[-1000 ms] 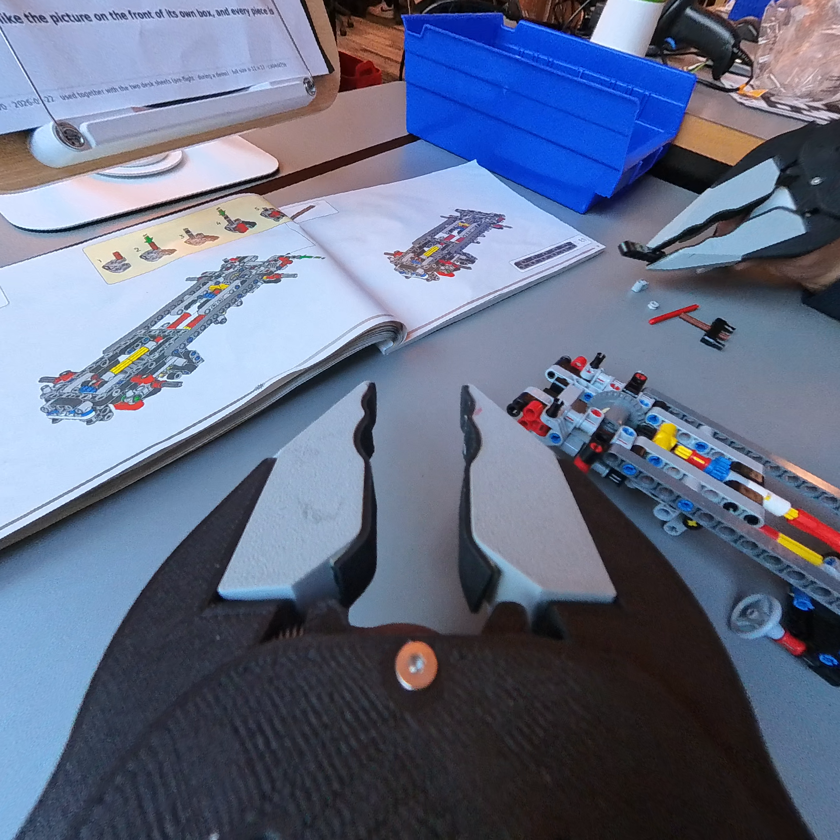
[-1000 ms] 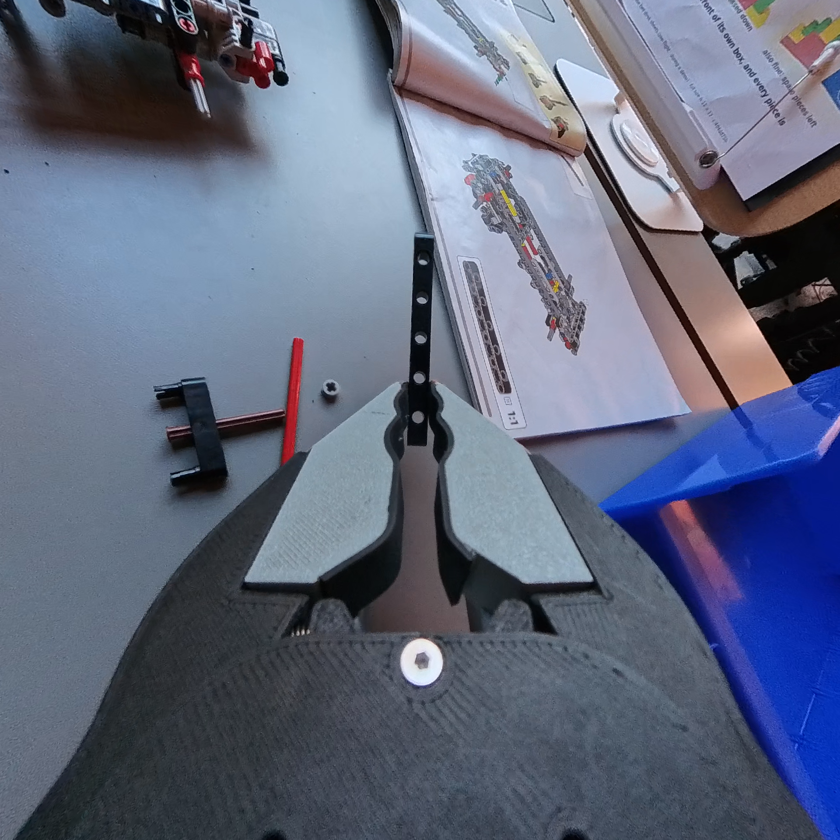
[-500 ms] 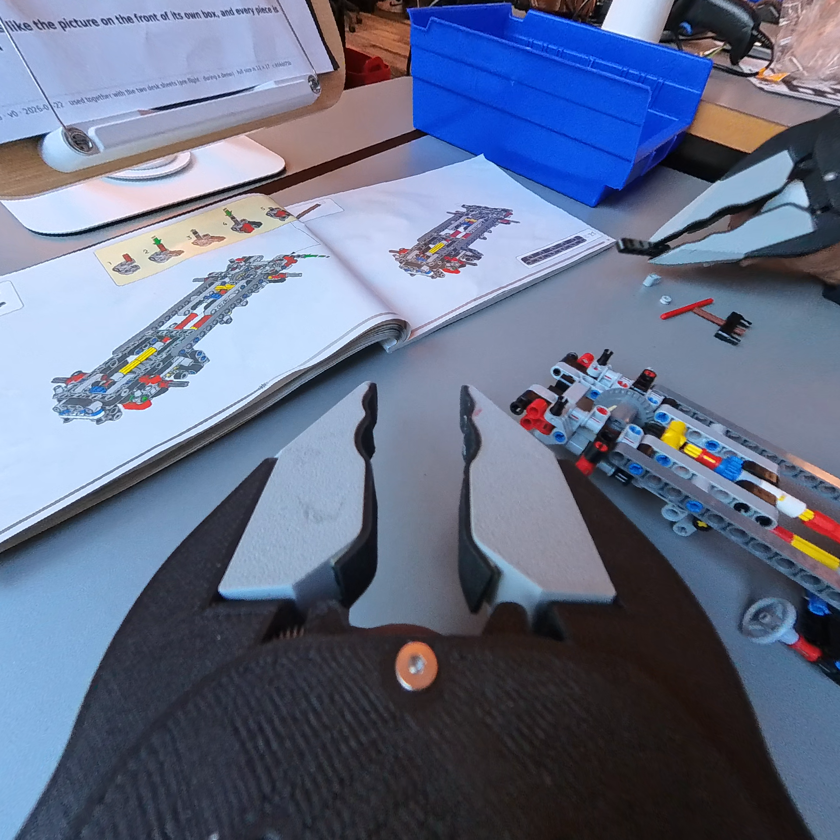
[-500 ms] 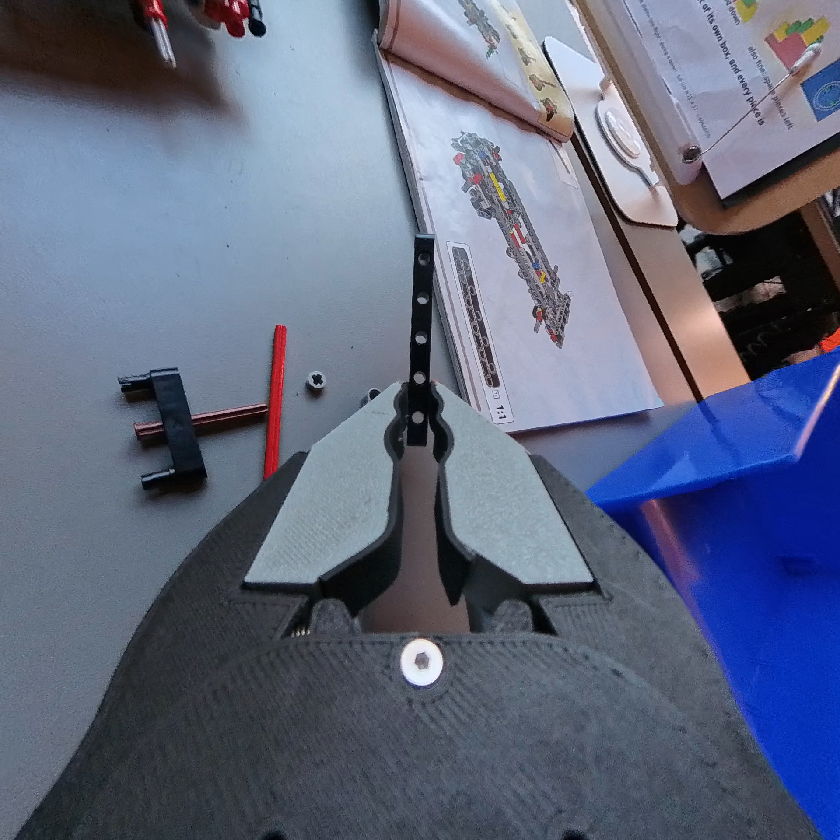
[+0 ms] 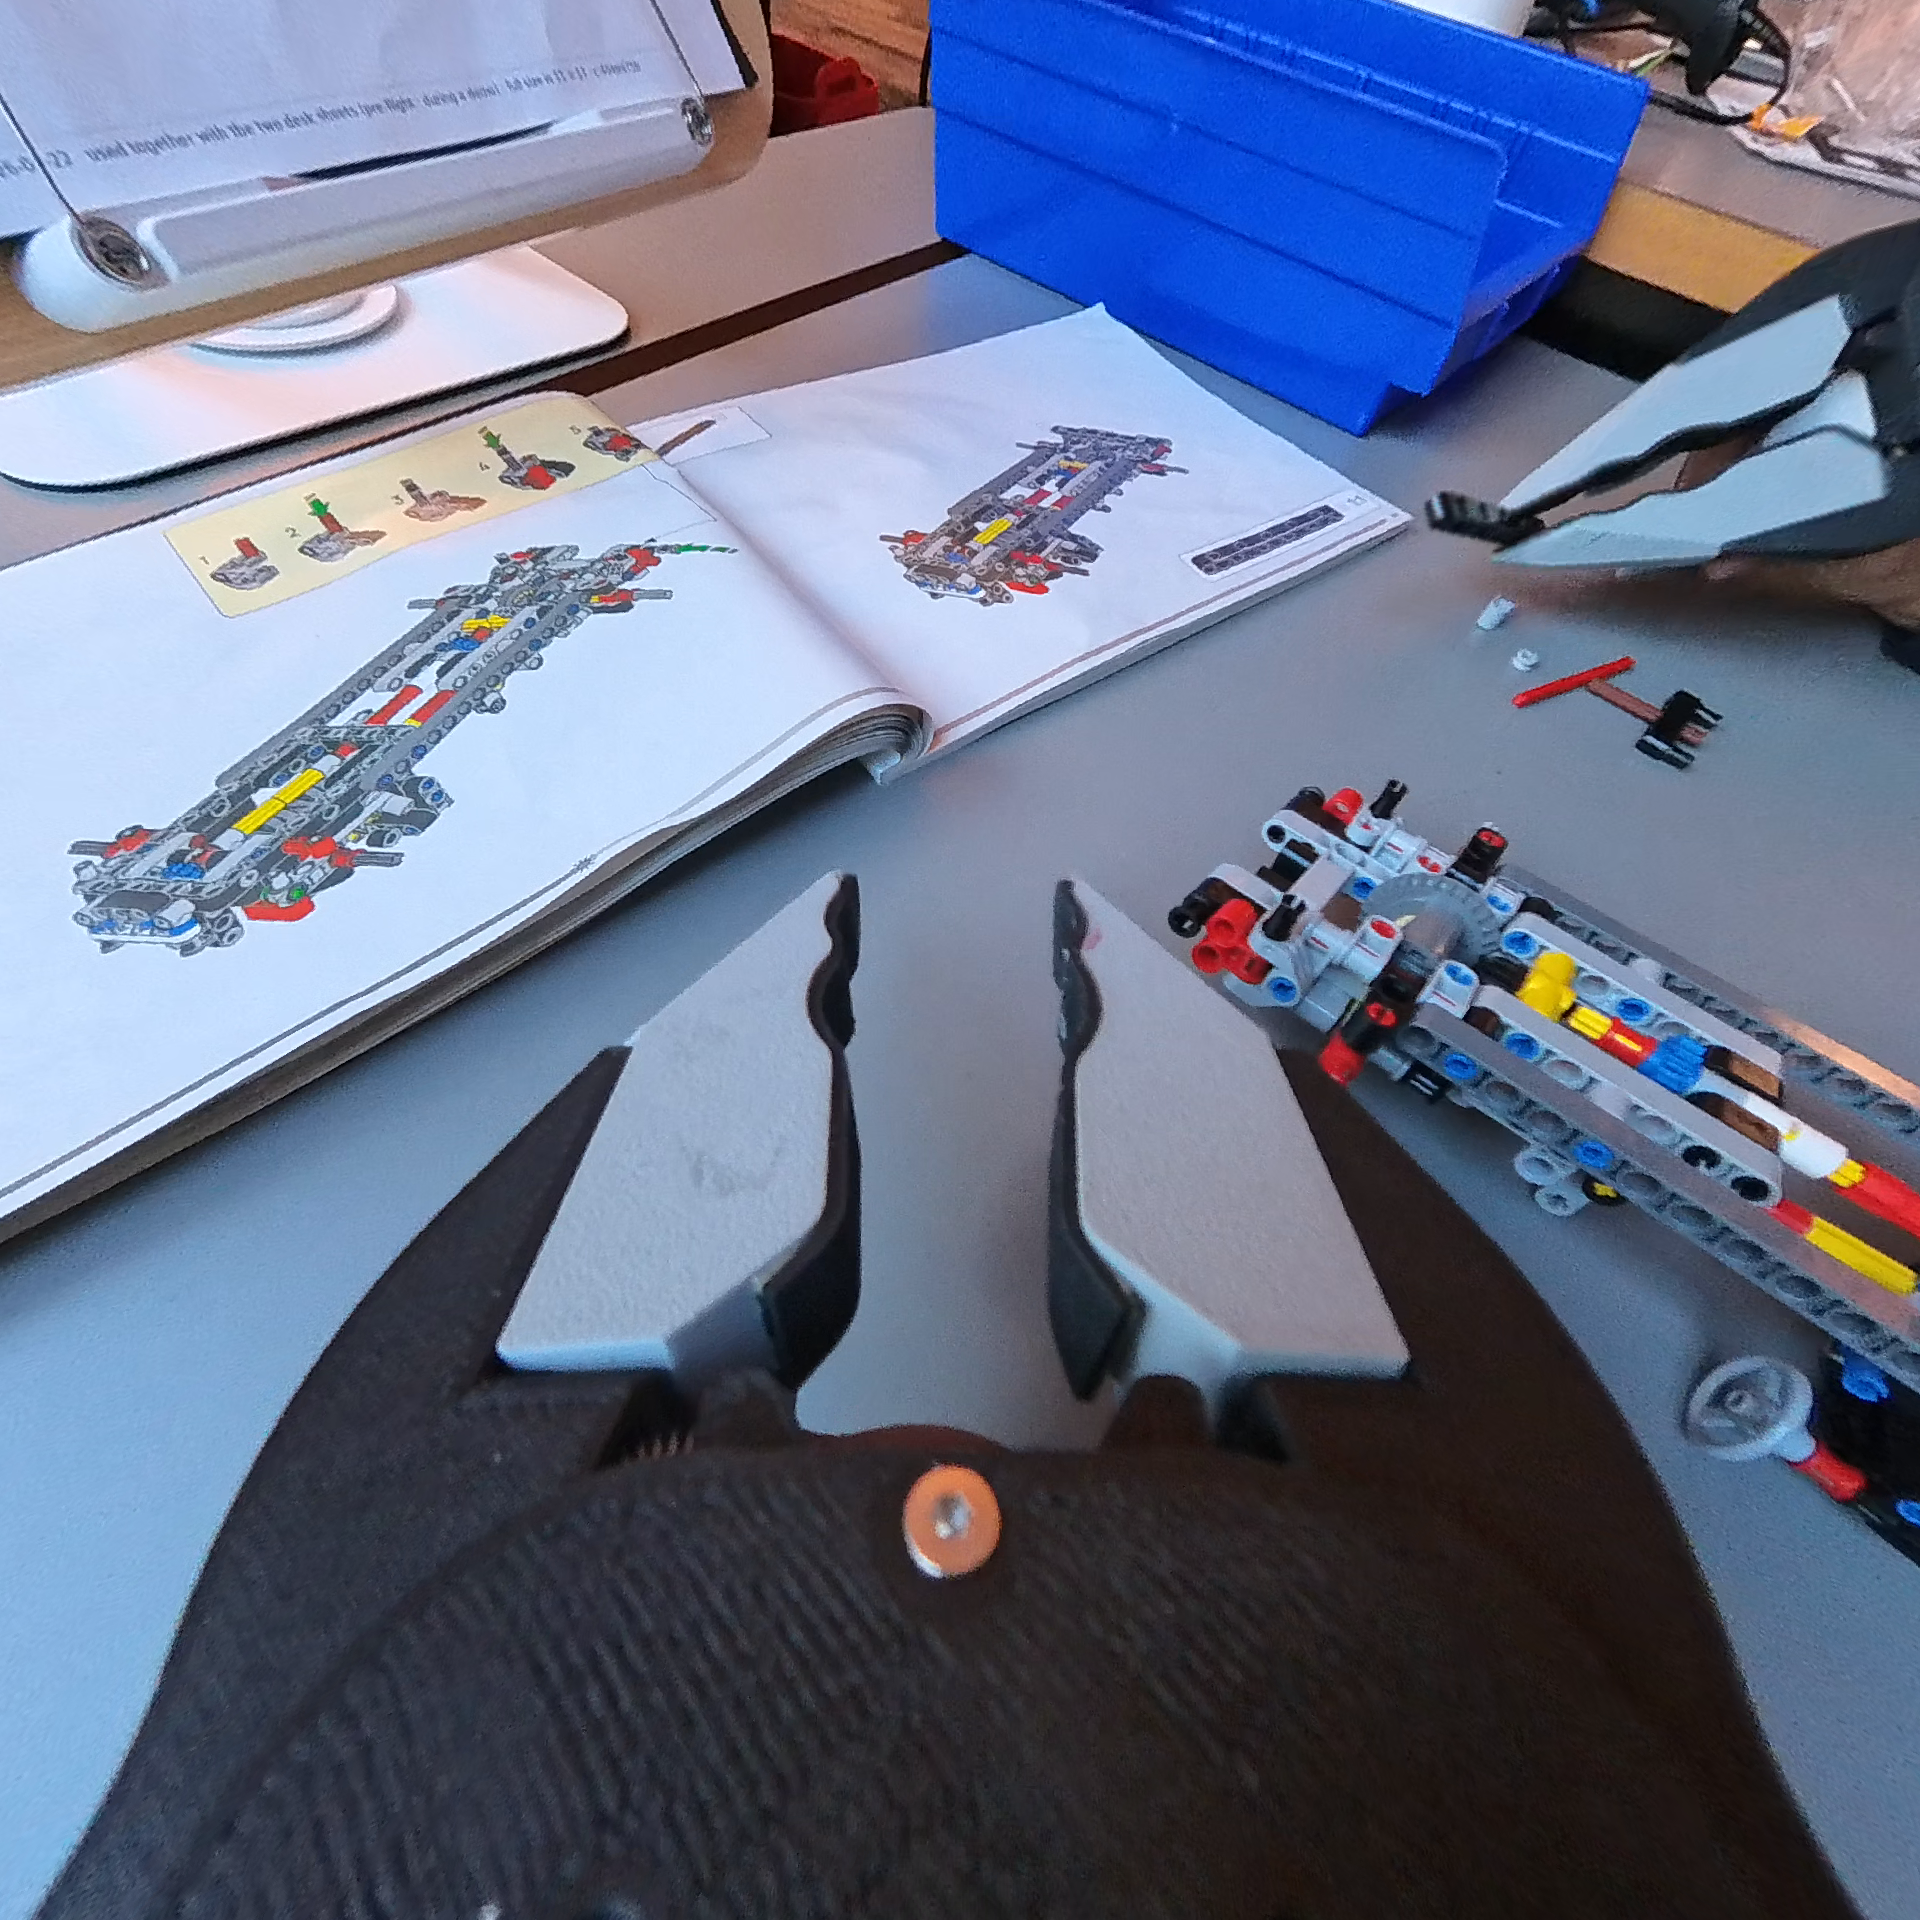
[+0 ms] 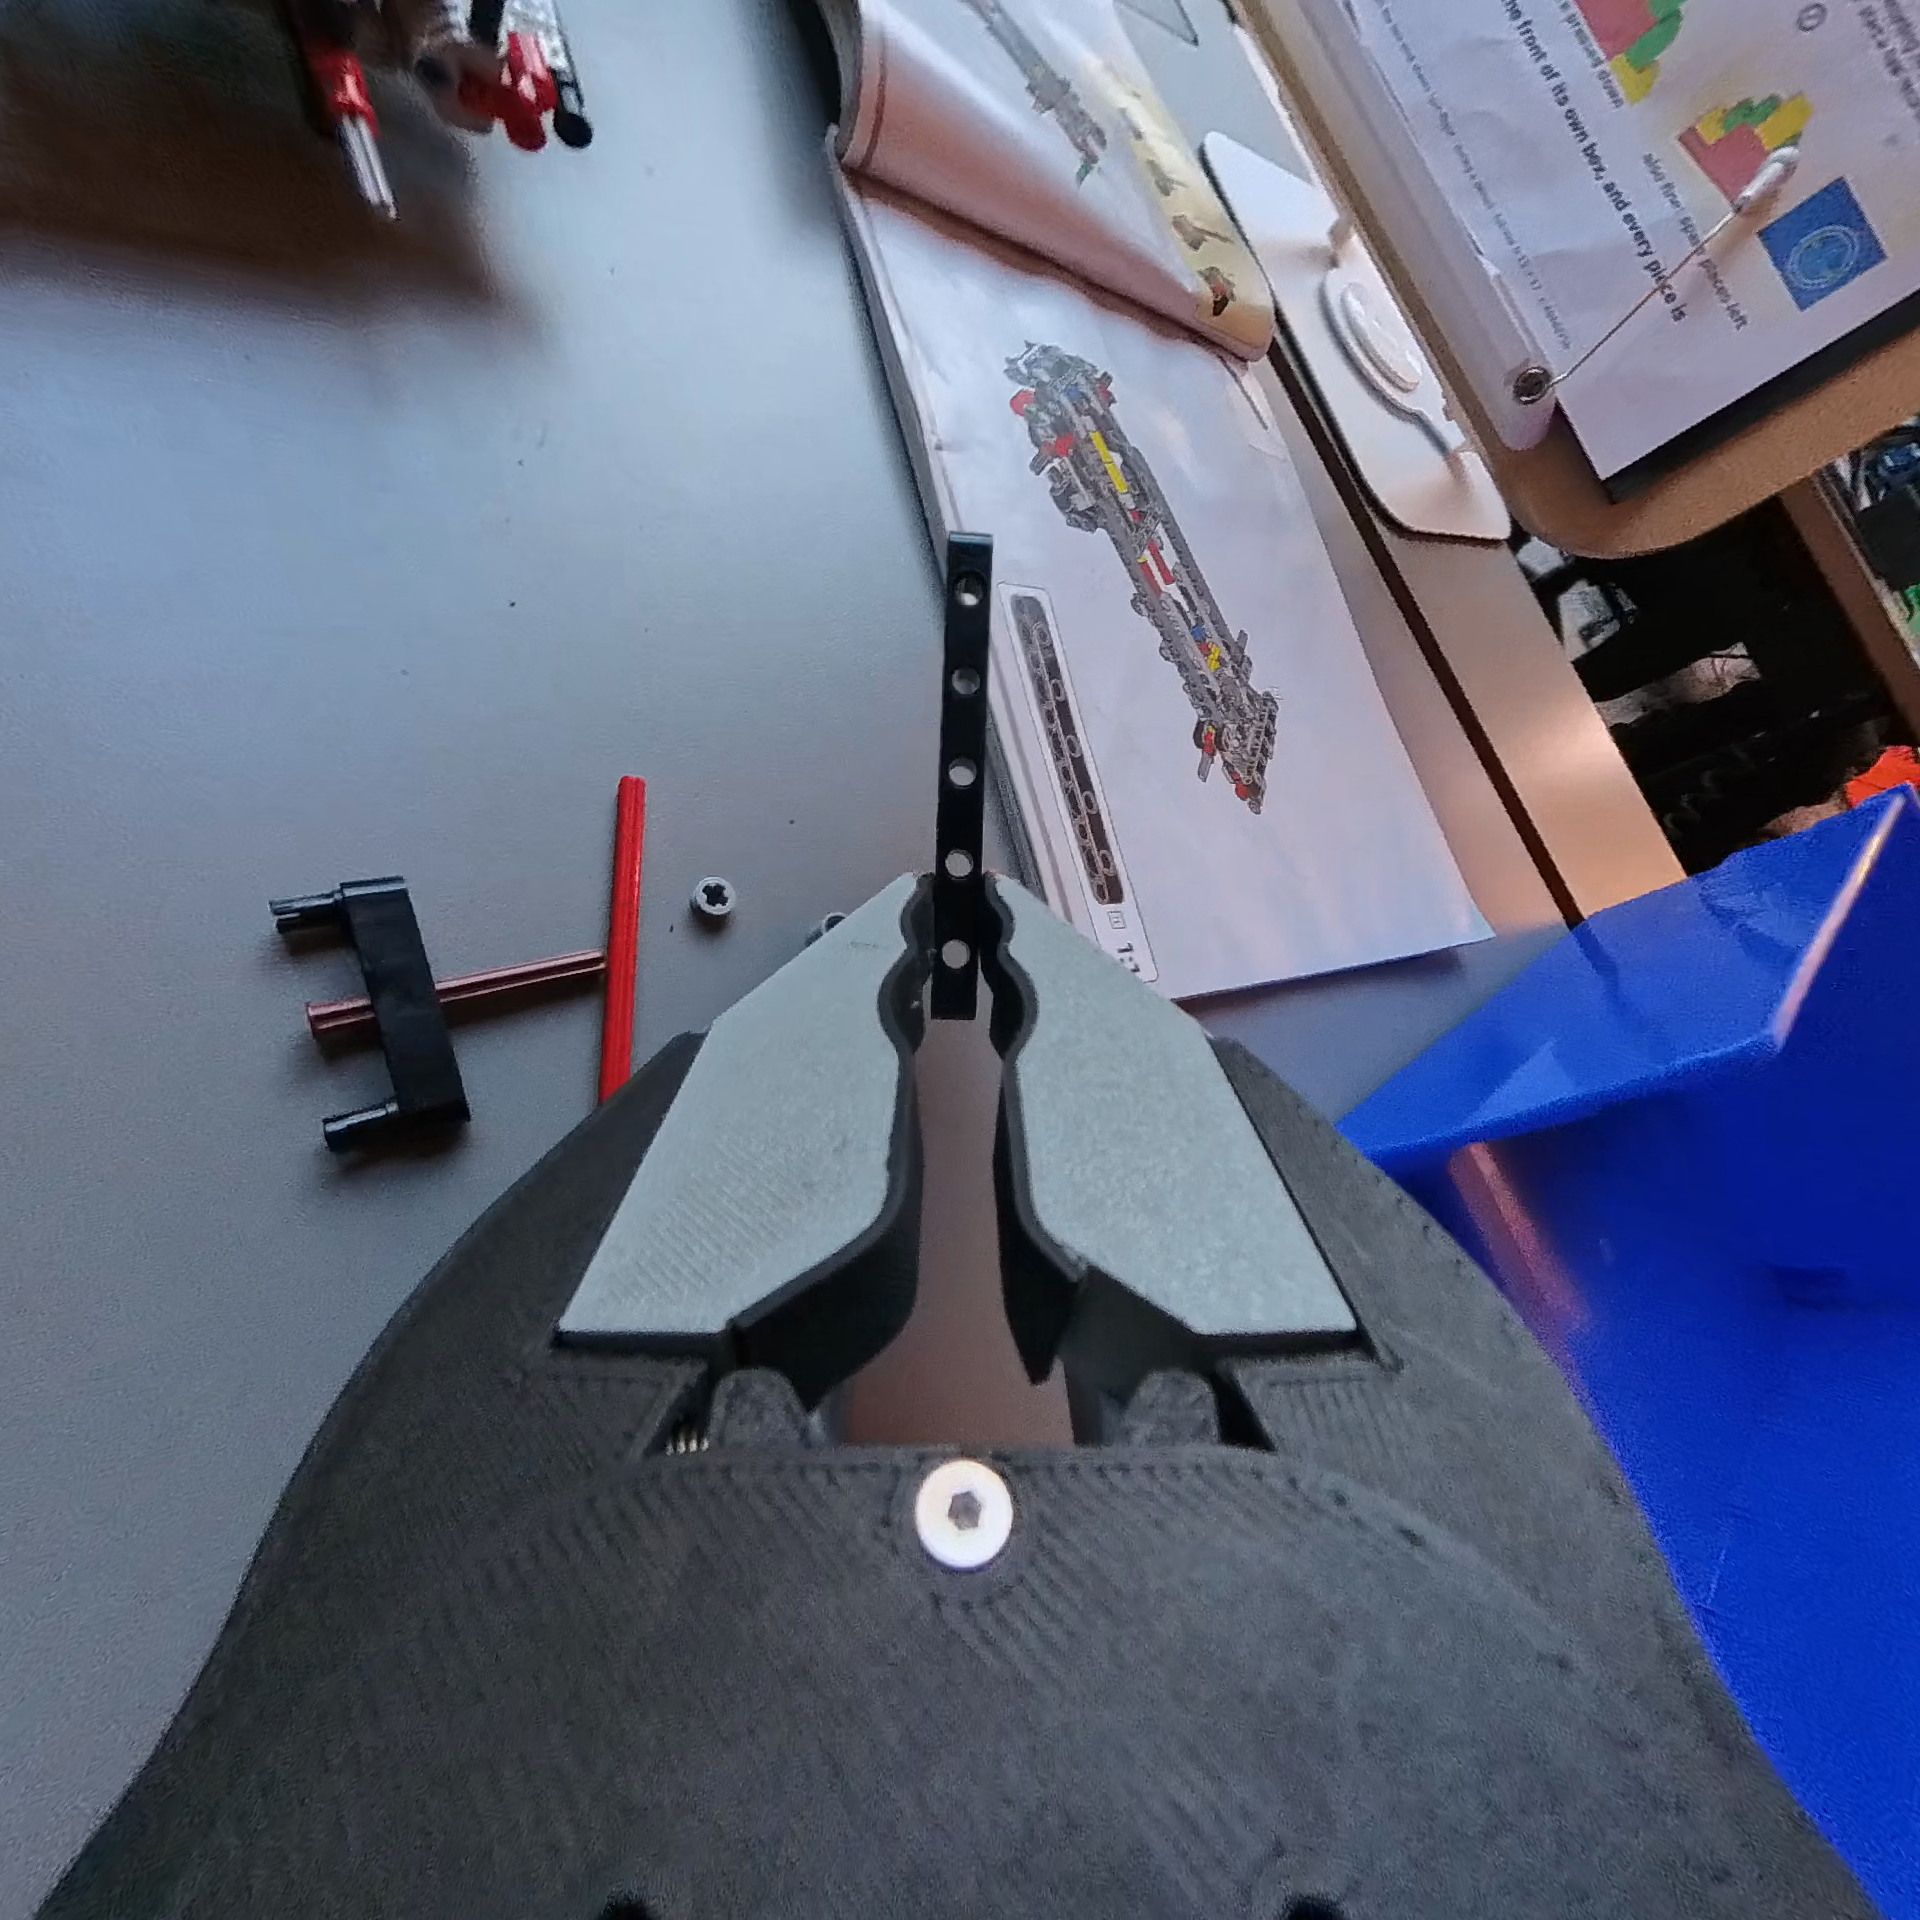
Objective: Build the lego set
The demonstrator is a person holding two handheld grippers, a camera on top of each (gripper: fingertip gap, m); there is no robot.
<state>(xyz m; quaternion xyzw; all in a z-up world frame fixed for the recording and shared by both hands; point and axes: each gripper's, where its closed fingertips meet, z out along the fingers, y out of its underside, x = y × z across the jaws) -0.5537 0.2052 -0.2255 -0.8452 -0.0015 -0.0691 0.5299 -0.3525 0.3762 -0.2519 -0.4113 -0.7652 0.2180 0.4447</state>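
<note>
The right claw [image 6: 958, 914] is clamped on a thin black perforated beam [image 6: 962, 748], its two pads pressing the beam's lower end while the rest sticks straight out toward 12 o'clock, clear of the grey counter [image 6: 416, 582]. In the left wrist view the same claw [image 5: 1496, 525] comes in from 2 o'clock with the beam's tip [image 5: 1460, 511] poking out of its fingertips.

At 9 o'clock of the right claw, loose pieces lie on the counter: a red axle [image 6: 621, 935] crossing the end of a dark brown axle [image 6: 520, 982], which runs through a black bracket [image 6: 400, 1013], and a small grey bush [image 6: 714, 896] just beside the red axle. At 1 o'clock lies an open instruction booklet [image 6: 1226, 790]; at 3 o'clock stands a blue bin [image 6: 1714, 1195].

The left claw [image 5: 956, 904] is spread open with only bare counter between its fingers, gripping nothing. Nearest to it, at 3 o'clock, lies a long half-built model [image 5: 1538, 1029] of grey beams with red, yellow and blue parts. The booklet [image 5: 520, 727] spreads from 9 to 12 o'clock, and a white stand [image 5: 312, 312] carrying printed sheets sits beyond it at 11 o'clock.
</note>
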